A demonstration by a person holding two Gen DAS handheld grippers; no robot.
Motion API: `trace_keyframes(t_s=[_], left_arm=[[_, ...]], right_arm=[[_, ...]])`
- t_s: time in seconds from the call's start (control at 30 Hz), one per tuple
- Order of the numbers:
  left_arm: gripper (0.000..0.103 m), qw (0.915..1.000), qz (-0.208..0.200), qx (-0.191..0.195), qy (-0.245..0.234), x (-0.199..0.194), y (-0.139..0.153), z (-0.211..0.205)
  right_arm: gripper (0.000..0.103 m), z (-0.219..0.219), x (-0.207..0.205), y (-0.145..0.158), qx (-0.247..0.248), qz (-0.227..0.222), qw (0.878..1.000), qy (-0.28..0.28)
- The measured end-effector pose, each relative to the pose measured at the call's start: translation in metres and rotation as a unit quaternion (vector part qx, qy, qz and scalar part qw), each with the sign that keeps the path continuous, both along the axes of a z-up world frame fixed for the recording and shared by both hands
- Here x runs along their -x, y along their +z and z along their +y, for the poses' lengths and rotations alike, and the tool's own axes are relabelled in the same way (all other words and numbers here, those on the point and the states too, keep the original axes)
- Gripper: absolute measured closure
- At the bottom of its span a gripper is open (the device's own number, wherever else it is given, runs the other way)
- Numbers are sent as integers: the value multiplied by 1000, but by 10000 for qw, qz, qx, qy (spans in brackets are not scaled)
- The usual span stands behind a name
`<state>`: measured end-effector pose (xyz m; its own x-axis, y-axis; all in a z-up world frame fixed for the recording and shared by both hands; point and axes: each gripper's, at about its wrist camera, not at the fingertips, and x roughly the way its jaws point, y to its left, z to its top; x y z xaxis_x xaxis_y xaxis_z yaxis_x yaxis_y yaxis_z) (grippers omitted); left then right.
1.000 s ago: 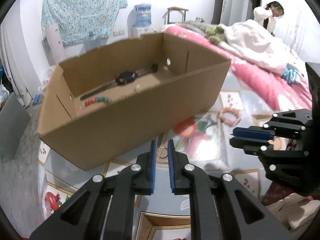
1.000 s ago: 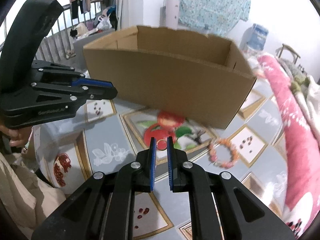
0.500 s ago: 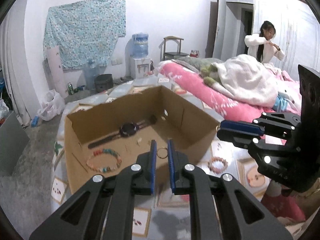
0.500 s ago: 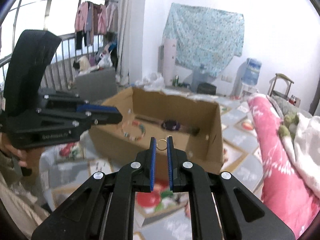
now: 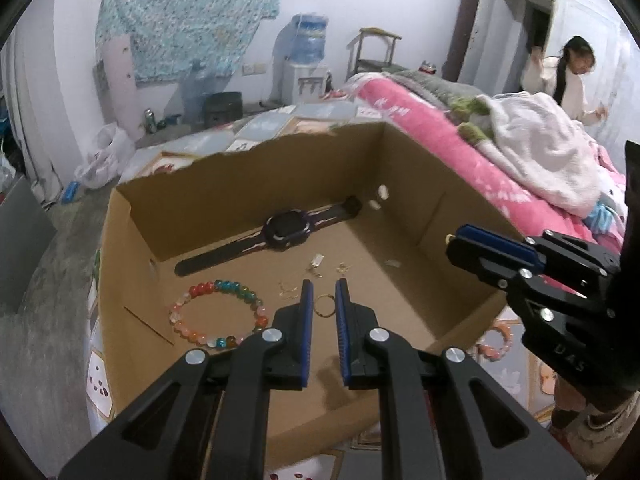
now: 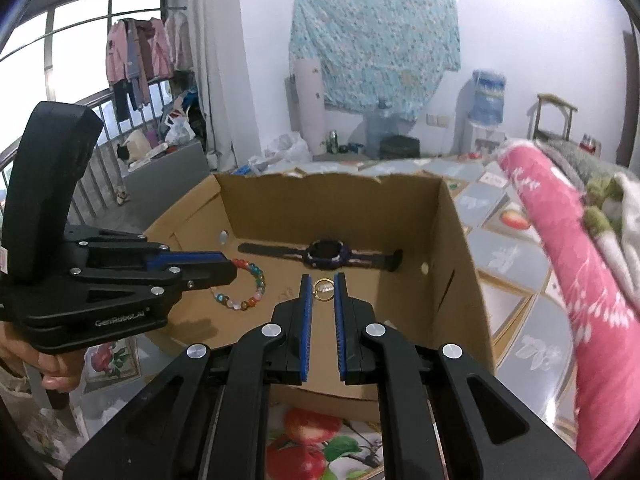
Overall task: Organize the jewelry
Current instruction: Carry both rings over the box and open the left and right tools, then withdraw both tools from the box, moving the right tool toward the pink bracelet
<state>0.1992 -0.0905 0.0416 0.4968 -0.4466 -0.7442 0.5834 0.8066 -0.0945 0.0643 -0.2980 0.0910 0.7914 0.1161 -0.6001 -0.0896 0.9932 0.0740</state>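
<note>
a gold ring (image 5: 324, 305) is clamped between the left gripper (image 5: 323, 300) jaws, and another ring (image 6: 323, 290) between the right gripper (image 6: 322, 291) jaws, both held over the box (image 6: 466, 264). inside lie a watch (image 5: 286, 230), a bead bracelet (image 5: 216, 314) and what may be small earrings (image 5: 316, 266).

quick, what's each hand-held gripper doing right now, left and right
Left hand-held gripper: closed on a gold ring, over the cardboard box.
Right hand-held gripper: closed on a second gold ring.

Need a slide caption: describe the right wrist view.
Right tongs pinch a gold ring over the cardboard box holding a watch and beaded bracelet.
</note>
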Motion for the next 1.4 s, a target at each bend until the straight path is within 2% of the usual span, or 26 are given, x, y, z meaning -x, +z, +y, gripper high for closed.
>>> trace_keyframes(t_s=[0.33,0.43,0.5,0.67,0.87,0.97,1.1,1.4], left_arm=[[92,9995,252,-8,201,-6,-14,-5],[92,9991,349,-11,229,-8,-17,-6],[90,9990,374,-53,253,-9,-19,-6],[61,9988,299,-59,391,-9,-15,-2],[43,9984,228,-105,503,-8,-13,1],[36,9983,213,-131,535,-7,-12,2],[33,9980,237,-101,584,-6,-10,3],[25,9974,180,-100,685,0,-4,5]], right_arm=[[94,-6,-11,-14,-145,336,9993,-87],[88,-6,-11,-15,-121,366,9992,-81],[80,-5,-10,-14,-102,361,9993,-90],[68,-5,-8,-10,-50,317,9994,-104],[55,-3,-4,-3,-14,219,9997,-137],[49,-5,-3,0,-22,178,9997,-153],[41,-7,-2,3,-38,154,9997,-202],[34,-10,0,7,-90,106,9996,-229]])
